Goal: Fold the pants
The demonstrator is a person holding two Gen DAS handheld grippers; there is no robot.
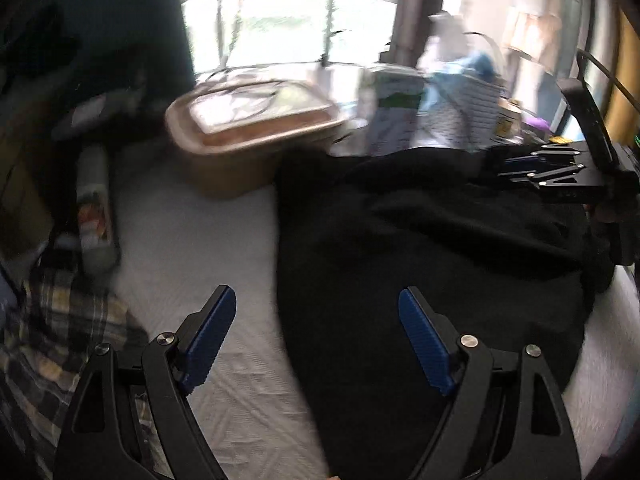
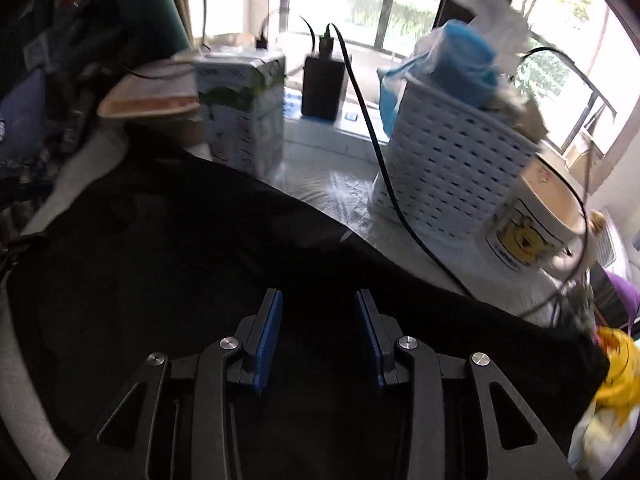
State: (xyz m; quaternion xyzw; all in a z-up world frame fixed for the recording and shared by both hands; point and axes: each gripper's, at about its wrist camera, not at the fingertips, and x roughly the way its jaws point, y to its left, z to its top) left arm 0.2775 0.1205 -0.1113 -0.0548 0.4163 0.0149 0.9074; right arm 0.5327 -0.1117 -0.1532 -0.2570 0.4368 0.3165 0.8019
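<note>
The black pants [image 1: 420, 264] lie bunched across the white bed [image 1: 224, 256], nearer its right edge. Both grippers hang empty above them between folds: the left hand-held gripper [image 1: 316, 336] spread wide, the right hand-held gripper [image 2: 318, 336] half apart. Next, each needs a cloth edge to pinch.

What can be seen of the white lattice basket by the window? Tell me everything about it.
The white lattice basket looks like moulded plastic, its walls pierced by rows of small slots. It stands upright on the pale patterned cover, just beyond the edge of the black pants. Blue folded fabric and crumpled white plastic stick out of its top. A black cable runs across its front, and a cream cartoon-printed tub sits against its right side. Motion blur hides finer detail.
</note>
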